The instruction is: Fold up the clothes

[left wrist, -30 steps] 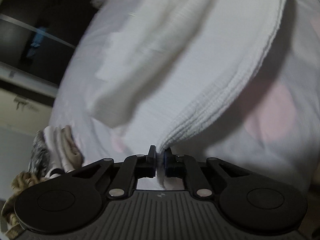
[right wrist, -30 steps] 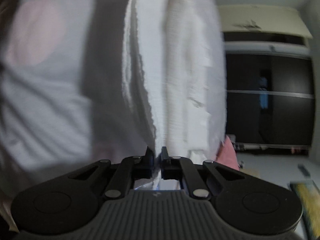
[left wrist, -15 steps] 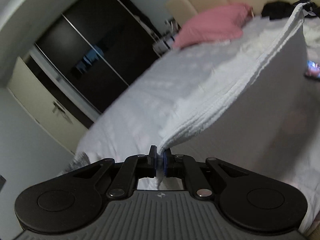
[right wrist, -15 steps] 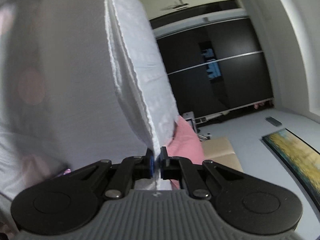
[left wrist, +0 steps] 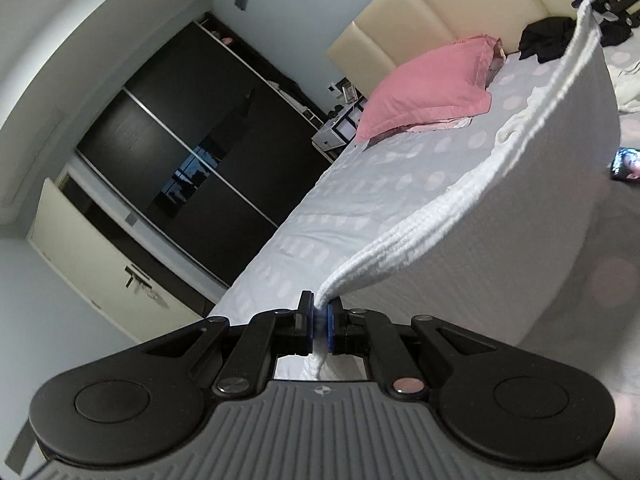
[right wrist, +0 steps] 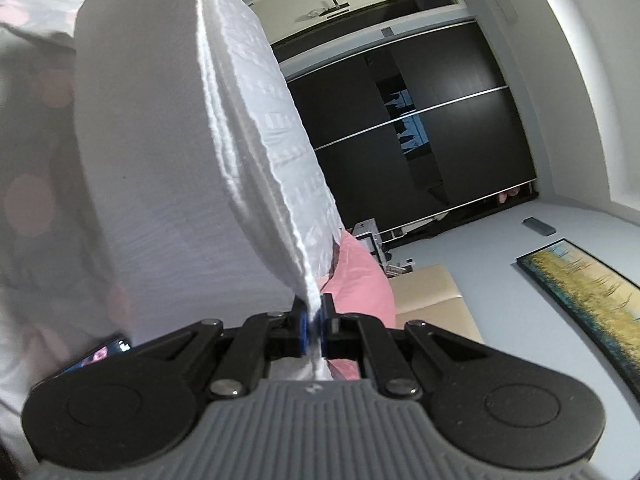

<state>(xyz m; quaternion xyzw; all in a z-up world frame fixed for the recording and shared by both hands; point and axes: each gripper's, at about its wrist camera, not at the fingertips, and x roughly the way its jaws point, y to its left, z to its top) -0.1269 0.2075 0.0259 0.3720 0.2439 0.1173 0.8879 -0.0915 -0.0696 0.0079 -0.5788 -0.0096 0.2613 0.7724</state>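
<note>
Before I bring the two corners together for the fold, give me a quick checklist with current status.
1. Left gripper jaws shut on the white towel corner: ok.
2. Right gripper jaws shut on the other corner: ok.
3. Top edge stretched between the grippers: ok.
4. Towel's lower edge clear of the bed: cannot tell.
5. Phone lies on the bed near the towel: not ok.

Dark sliding wardrobe (left wrist: 192, 160), cream padded headboard (left wrist: 440, 12), bed (left wrist: 360, 184) with pink pillow (left wrist: 432, 80), framed painting (right wrist: 580, 292).
</note>
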